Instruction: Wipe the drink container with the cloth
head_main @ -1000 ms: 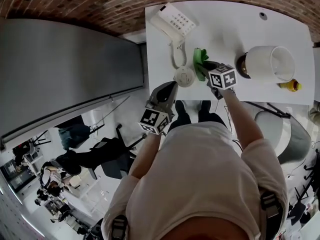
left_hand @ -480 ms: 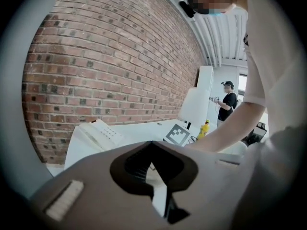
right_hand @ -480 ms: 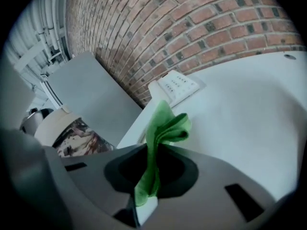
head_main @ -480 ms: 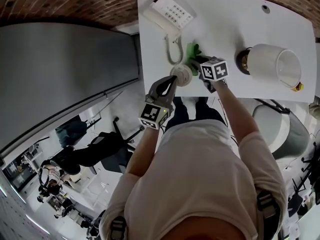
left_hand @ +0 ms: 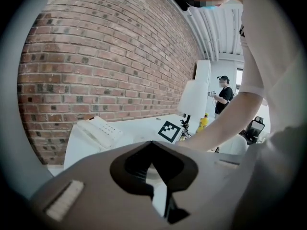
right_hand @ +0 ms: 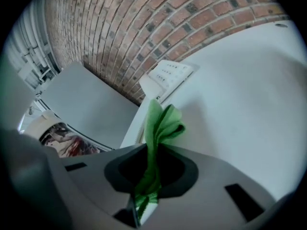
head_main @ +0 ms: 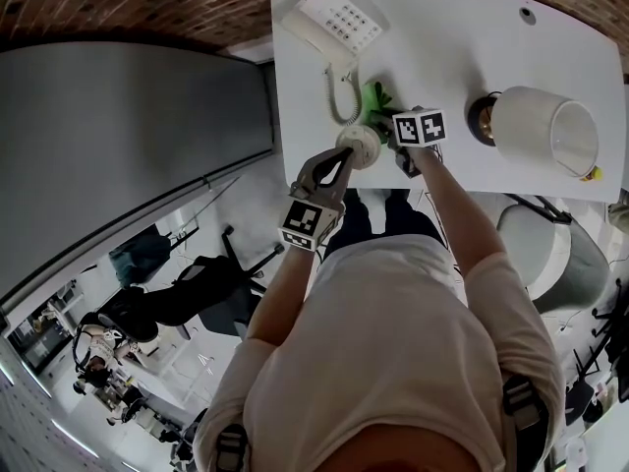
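Both bare forearms reach forward from the person's body to the near edge of the white table (head_main: 462,37). The right arm stretches a little further over it than the left.

The left tool (head_main: 343,158) points at the cup (head_main: 361,144), with its tips right at the cup's rim. Its jaws are pressed almost together, with only a thin white sliver between them, and they hold nothing. The right tool (head_main: 391,124) lies just beyond the cup and pinches the cloth (head_main: 375,98), which stands up out of its jaws in a loose fold.

There are 2 tools, 1 cloth, 1 cup, 1 phone (head_main: 334,26), 1 tall white cylinder (head_main: 545,131) and 1 small yellow bottle (head_main: 588,172).

The cup stands at the table's near edge, just beside the cloth and between the 2 tools. From above only its round white lid shows. The right gripper view shows a printed picture on the cup's side. The cloth is bright green and crumpled. The phone sits at the far left corner with its coiled cord running toward the cup. The cylinder and the bottle are well apart from the cup, on the right.
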A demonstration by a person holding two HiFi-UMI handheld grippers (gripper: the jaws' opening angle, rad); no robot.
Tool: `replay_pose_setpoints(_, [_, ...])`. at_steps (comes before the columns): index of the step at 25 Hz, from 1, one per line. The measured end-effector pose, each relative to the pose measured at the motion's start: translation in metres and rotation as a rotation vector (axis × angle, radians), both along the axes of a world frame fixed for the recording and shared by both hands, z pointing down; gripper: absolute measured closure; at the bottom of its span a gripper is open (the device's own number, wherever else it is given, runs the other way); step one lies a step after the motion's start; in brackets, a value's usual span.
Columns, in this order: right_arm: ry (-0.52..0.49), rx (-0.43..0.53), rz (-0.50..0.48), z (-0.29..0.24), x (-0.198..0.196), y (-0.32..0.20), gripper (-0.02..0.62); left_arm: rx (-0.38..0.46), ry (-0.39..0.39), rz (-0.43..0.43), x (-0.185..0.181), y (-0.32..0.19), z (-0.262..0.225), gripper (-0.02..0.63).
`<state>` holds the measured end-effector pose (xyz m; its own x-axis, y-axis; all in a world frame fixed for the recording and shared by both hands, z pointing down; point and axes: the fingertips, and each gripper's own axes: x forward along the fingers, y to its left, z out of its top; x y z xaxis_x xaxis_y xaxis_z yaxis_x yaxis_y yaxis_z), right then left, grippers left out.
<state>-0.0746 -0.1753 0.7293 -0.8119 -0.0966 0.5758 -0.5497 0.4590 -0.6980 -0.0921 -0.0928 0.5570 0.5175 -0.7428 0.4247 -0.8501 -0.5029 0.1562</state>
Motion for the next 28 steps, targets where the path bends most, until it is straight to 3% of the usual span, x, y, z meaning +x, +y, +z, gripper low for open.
replay_pose_setpoints(6, [-0.052, -0.079, 0.021, 0.007, -0.001, 0.001, 0.541, 0.013, -0.040, 0.061, 0.011, -0.004, 0.002, 0.598])
replay_pose_setpoints(17, [-0.047, -0.076, -0.037, 0.004, -0.010, 0.006, 0.541, 0.005, -0.041, 0.063, 0.009, -0.005, 0.005, 0.600])
replay_pose_setpoints(28, [-0.173, -0.181, -0.035, -0.019, -0.017, 0.013, 0.543, 0.008, -0.037, 0.061, 0.011, -0.005, 0.005, 0.600])
